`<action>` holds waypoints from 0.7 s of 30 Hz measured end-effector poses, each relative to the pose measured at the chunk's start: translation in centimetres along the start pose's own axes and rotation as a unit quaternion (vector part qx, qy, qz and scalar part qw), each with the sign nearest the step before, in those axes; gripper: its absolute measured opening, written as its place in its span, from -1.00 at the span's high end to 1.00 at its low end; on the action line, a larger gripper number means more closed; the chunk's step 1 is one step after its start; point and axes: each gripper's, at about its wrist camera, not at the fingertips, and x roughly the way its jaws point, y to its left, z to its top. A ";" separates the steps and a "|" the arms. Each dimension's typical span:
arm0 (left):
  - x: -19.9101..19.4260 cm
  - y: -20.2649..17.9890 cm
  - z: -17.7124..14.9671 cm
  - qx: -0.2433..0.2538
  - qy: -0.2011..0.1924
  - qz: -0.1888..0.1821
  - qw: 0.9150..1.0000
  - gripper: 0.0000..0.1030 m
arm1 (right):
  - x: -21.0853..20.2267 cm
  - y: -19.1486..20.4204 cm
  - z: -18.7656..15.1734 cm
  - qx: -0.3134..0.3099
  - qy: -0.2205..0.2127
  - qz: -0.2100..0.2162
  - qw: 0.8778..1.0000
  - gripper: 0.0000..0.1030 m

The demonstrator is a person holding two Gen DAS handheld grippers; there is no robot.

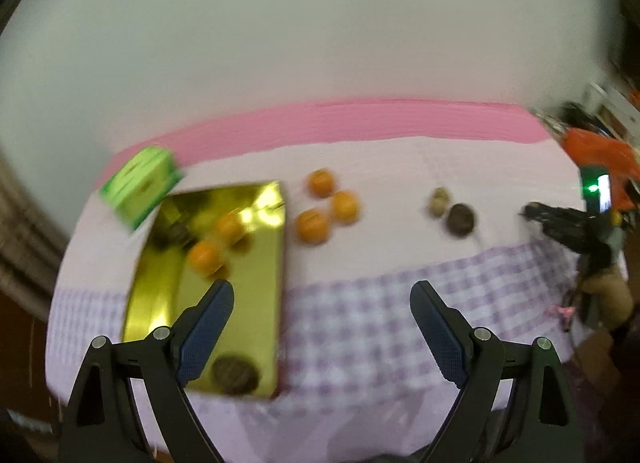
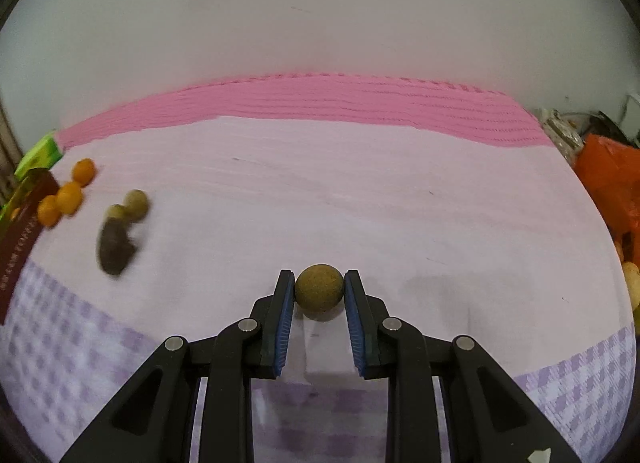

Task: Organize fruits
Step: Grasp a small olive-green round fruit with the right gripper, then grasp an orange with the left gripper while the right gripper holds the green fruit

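With brown fruit (image 2: 319, 292) pinched in my right gripper (image 2: 319, 295), I judge carry step; next: bring to gold tray (image 1: 256, 303). Left gripper (image 1: 322, 303) wide, empty.

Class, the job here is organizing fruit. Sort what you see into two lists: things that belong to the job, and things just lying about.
Belongs to the job:
- gold tray
- oranges
- brown fruits
- round brown fruit held in the right gripper
- left gripper, open

Just lying about:
- green box
- orange bag
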 end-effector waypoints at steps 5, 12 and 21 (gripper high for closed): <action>4.9 -1.3 4.8 0.007 0.035 -0.051 0.998 -0.74 | 0.1 -1.2 0.1 0.021 -0.009 0.013 1.000 0.55; 12.5 -1.5 8.1 0.000 0.089 -0.062 0.994 -0.74 | 0.6 -1.1 0.2 0.035 -0.005 0.027 0.999 0.55; 18.8 -1.1 8.6 0.005 0.141 -0.045 0.989 -0.49 | 0.6 -1.3 0.0 0.040 -0.003 0.037 0.999 0.54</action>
